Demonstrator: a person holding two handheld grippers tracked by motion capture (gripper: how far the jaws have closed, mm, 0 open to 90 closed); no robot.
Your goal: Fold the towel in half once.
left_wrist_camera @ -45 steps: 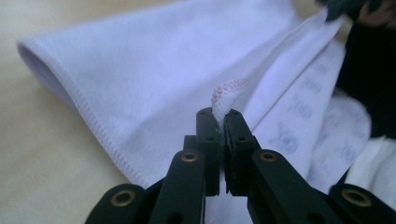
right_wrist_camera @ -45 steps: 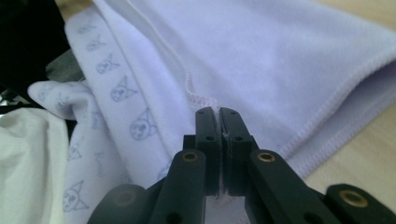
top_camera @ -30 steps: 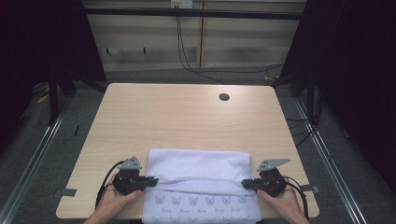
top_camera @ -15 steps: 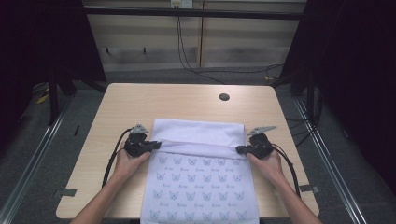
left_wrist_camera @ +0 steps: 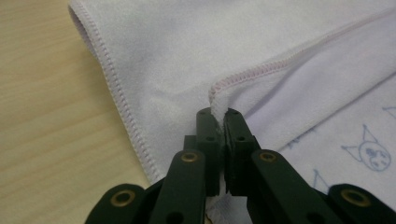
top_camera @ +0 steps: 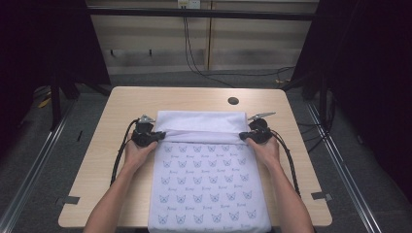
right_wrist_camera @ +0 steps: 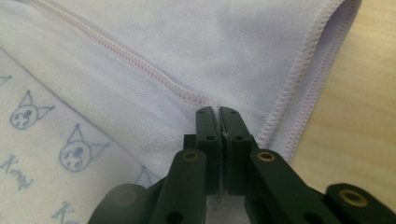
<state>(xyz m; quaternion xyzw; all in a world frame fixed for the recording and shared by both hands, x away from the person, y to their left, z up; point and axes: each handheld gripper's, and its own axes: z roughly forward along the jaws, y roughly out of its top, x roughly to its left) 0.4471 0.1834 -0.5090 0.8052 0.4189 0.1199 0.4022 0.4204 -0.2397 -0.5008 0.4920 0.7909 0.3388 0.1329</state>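
A white towel (top_camera: pixel 206 170) printed with small blue cat faces lies on the wooden table (top_camera: pixel 121 107), its near end hanging over the front edge. My left gripper (top_camera: pixel 154 136) is shut on the towel's left hemmed corner (left_wrist_camera: pixel 219 100). On the other side my right gripper (top_camera: pixel 246 137) is shut on the right hemmed corner (right_wrist_camera: pixel 212 105). Both corners are drawn over the towel toward its far end, so a plain white folded band (top_camera: pixel 204 125) lies beyond the grippers. A hand holds each gripper.
A small dark round hole (top_camera: pixel 233 101) sits in the table near its far edge, right of centre. Bare wood lies on both sides of the towel. Cables trail from both grippers toward the front. Metal rails run along the floor on each side.
Both grippers have moved away from the front edge toward the table's far side, dragging the towel's corners with them. More of the printed face is now spread on the table.
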